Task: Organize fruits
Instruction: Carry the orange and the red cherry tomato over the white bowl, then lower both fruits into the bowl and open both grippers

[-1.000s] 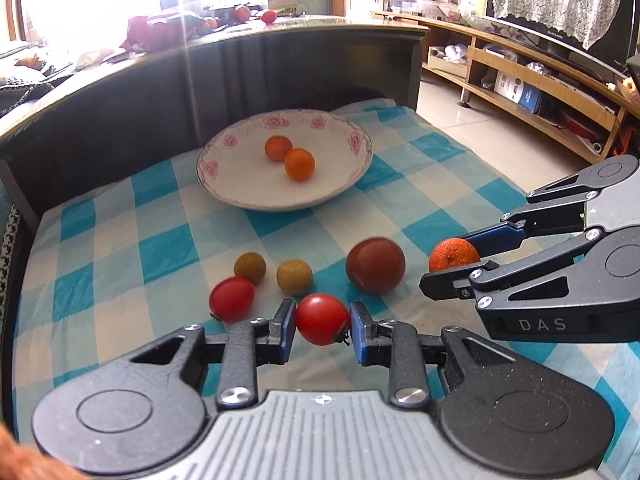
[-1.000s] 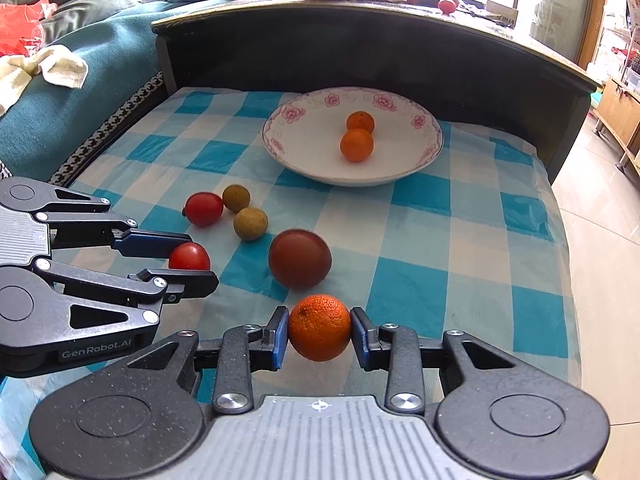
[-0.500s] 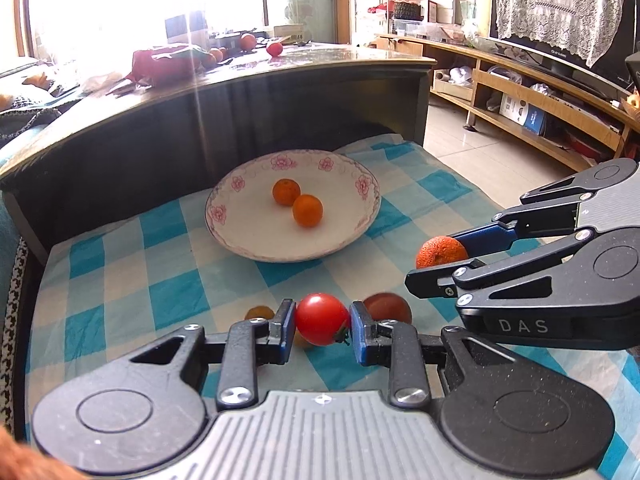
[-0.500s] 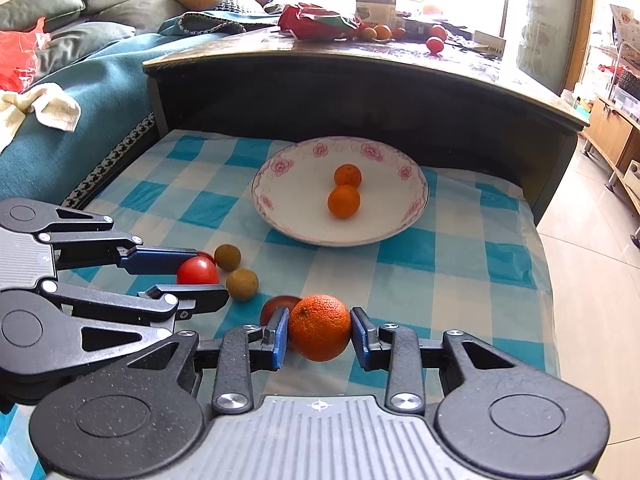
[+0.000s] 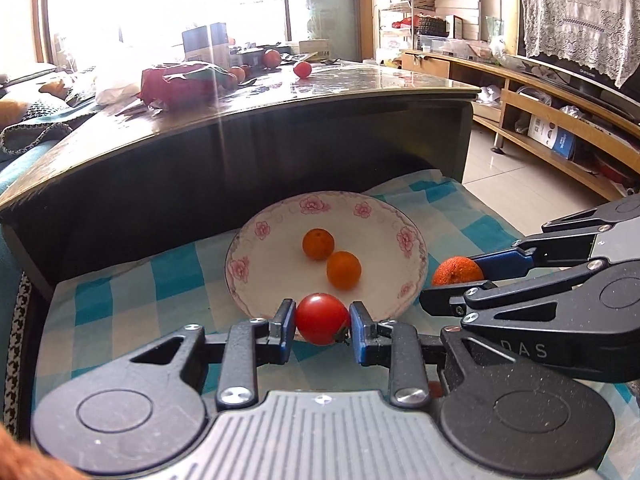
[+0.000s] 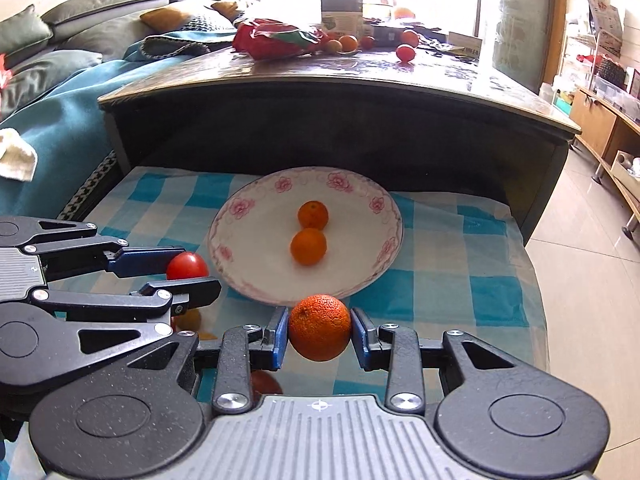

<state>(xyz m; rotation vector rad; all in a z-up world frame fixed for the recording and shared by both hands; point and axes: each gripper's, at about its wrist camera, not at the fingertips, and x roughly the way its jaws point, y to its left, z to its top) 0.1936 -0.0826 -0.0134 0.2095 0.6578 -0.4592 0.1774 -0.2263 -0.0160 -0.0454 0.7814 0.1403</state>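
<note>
My left gripper (image 5: 322,326) is shut on a red cherry tomato (image 5: 322,319), held in the air just before the near rim of the flowered white plate (image 5: 256,236). My right gripper (image 6: 319,334) is shut on a rough orange (image 6: 319,326), also lifted, just short of the plate (image 6: 240,224) rim. Two small oranges (image 5: 332,258) lie in the middle of the plate. In the left wrist view the right gripper (image 5: 452,284) shows at the right with its orange (image 5: 456,272). The right wrist view shows the left gripper (image 6: 188,270) at the left with the tomato (image 6: 187,266).
The plate rests on a blue-and-white checked cloth (image 6: 448,248) under a dark curved tabletop (image 6: 360,76) that carries more fruit and a red bag. Below the grippers, partly hidden, lie a brownish fruit (image 6: 188,320) and a dark red fruit (image 6: 266,384). Tiled floor (image 6: 592,280) lies to the right.
Both grippers have risen and moved forward toward the plate, each still holding its fruit. The loose fruits on the cloth have slipped beneath the grippers, mostly out of sight.
</note>
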